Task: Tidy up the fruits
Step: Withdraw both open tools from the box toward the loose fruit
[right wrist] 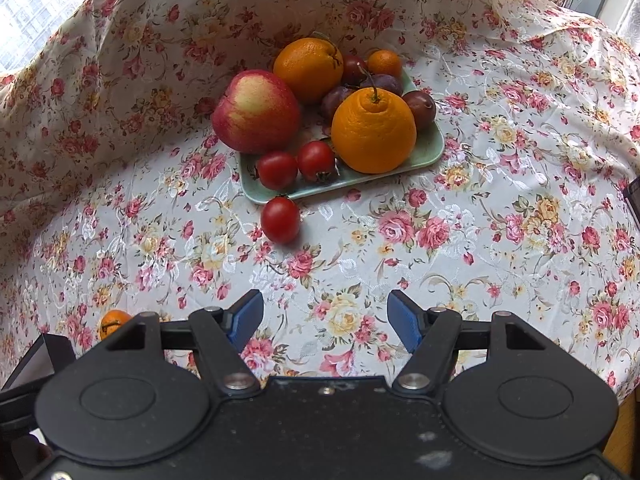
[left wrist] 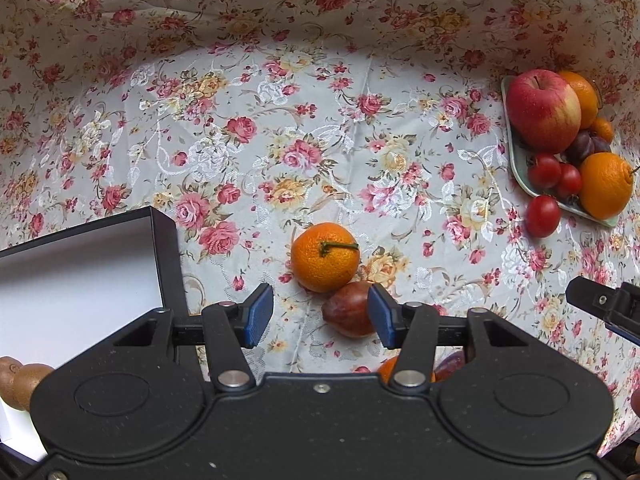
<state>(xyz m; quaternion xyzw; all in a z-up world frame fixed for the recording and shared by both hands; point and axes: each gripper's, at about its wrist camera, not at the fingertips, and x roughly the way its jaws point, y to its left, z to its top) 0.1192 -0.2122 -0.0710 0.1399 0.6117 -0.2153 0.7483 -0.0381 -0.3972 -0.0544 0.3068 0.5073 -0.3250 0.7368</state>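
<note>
Under the left hand-held gripper (left wrist: 320,316), jaws apart and empty: 1 reddish-brown fruit (left wrist: 347,312) on the floral tabletop (left wrist: 240,152), touching its right pad, long axis slanting across the gap, mandarin (left wrist: 325,257) just beyond; right hand-held gripper (right wrist: 325,322), likewise apart, well farther off.

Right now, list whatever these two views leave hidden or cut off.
- Left wrist view: the orange fruit and dark red fruit are mostly hidden behind the left gripper.
- Left wrist view: the brown fruits are cut by the frame edge and gripper body.
- Right wrist view: the box shows only a corner.
</note>
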